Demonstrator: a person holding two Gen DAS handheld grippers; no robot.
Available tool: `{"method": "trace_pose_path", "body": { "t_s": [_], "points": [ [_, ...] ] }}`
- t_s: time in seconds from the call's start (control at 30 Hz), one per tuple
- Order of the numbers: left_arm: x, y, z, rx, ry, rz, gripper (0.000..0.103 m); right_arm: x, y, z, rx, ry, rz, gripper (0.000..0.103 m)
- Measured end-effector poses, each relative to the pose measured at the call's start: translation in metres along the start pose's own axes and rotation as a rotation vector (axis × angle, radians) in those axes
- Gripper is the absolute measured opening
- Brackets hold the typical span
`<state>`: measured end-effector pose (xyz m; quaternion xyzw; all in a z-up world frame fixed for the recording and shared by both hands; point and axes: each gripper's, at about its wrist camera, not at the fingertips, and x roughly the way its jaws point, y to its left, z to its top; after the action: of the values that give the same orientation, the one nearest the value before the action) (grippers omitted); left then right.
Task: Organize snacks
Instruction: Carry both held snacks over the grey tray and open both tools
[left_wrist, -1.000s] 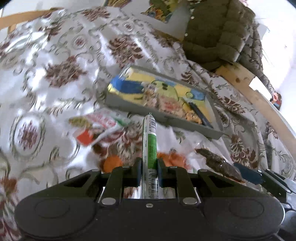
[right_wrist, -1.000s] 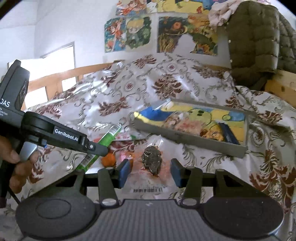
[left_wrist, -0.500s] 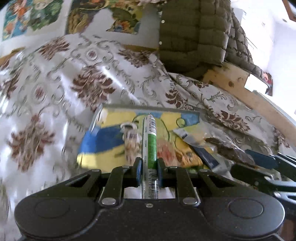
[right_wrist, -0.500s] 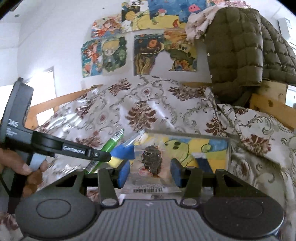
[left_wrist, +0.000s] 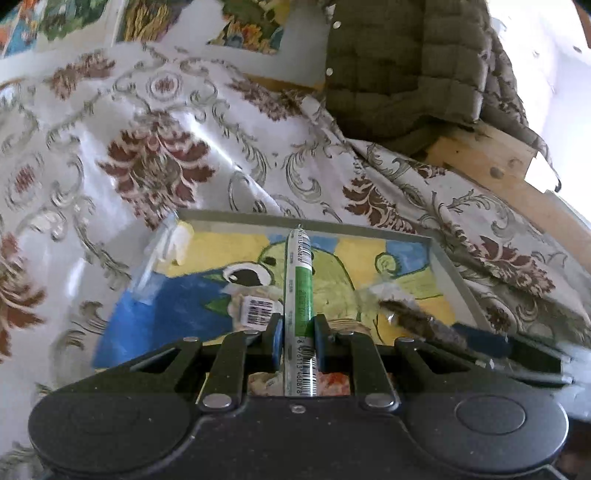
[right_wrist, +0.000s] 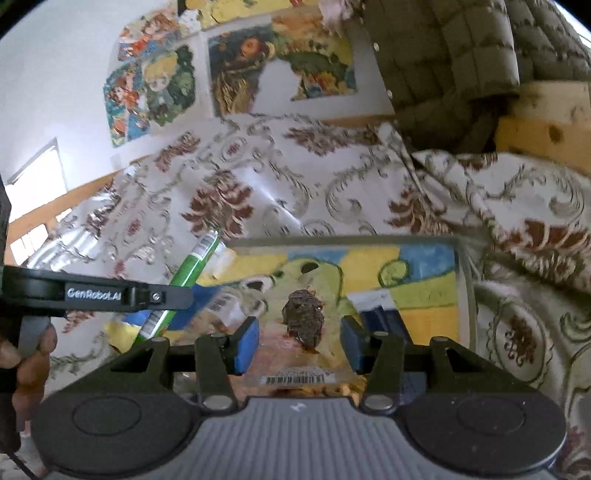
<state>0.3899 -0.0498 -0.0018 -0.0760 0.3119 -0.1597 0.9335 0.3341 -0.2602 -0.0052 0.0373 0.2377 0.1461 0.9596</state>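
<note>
Both tools have swung from the loose snacks on the patterned cloth (left_wrist: 155, 155) to above the tray (left_wrist: 448, 266). The left tool (left_wrist: 298, 345) stays clenched on the green stick pack (left_wrist: 298, 280); the right tool (right_wrist: 301, 345), fingers apart, carries the clear packet (right_wrist: 303, 321). Dropping them in looks next.

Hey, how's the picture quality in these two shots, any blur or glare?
Left wrist view: green stick pack sharp, dark snack packet at right motion-smeared, cloth glaring. Right wrist view: window blown out, fisheye bends the tray rim.
</note>
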Motion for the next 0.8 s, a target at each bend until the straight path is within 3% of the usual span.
{"method": "trace_pose_path", "body": {
  "t_s": [0.37, 0.63, 0.8],
  "points": [
    [0.039, -0.014, -0.004, -0.022, 0.011, -0.028, 0.018, 0.016, -0.012, -0.012, -0.018, 0.027, -0.023, 0.054],
    [0.046, -0.018, -0.012, -0.018, 0.036, -0.014, 0.019, 0.015, -0.011, -0.017, -0.052, 0.038, -0.041, 0.055],
    [0.041, -0.022, -0.009, -0.008, 0.032, -0.010, 0.026, 0.008, -0.012, -0.016, -0.045, 0.032, -0.045, 0.067]
  ]
}}
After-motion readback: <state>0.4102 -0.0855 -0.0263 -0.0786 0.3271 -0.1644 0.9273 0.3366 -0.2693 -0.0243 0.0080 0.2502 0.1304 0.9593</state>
